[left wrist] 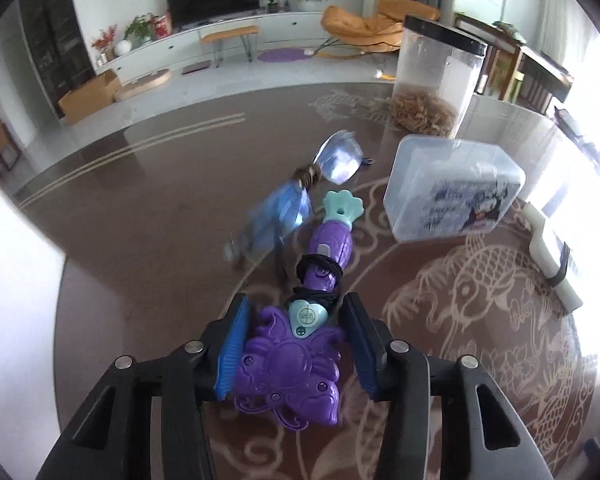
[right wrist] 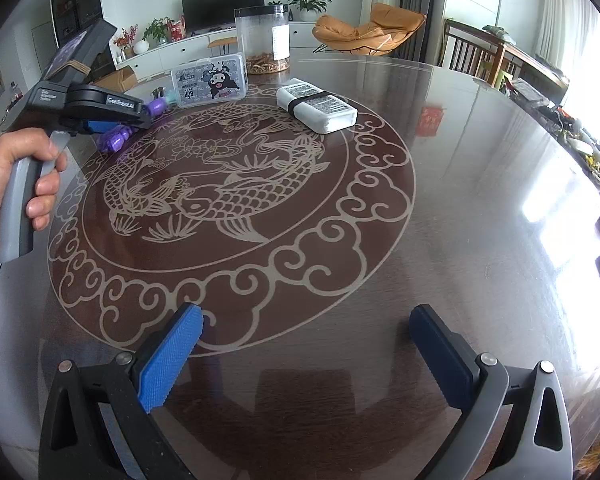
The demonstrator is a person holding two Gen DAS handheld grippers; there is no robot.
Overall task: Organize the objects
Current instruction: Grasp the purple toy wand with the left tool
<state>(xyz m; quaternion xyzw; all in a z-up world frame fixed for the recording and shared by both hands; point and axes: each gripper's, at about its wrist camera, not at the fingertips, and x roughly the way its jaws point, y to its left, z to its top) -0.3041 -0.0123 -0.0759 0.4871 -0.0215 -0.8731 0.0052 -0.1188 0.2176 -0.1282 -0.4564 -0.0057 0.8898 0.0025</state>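
Purple toy wand (left wrist: 290,364) lies flat on the round table (right wrist: 440,208), its long axis running away from the left gripper (left wrist: 296,344) toward the table's far edge: the ornate purple head sits near the camera, the teal shell-shaped end (left wrist: 343,206) points away. A black cord (left wrist: 320,270) is wound round its shaft. The left gripper's jaws stand narrow on either side of the head, the blue left pad against its edge and the dark right pad just beside it; whether they press it I cannot tell.

Beyond the teal end lie blurred blue glasses (left wrist: 300,200). A clear plastic box (left wrist: 452,188) stands beside them toward the far edge, a tall clear jar (left wrist: 436,76) behind it. A white pack (right wrist: 318,106) rests nearer the table's middle.

The right gripper (right wrist: 304,356) hangs over the near edge, jaws wide, nothing between them. A hand (right wrist: 16,184) holds the left gripper's handle.
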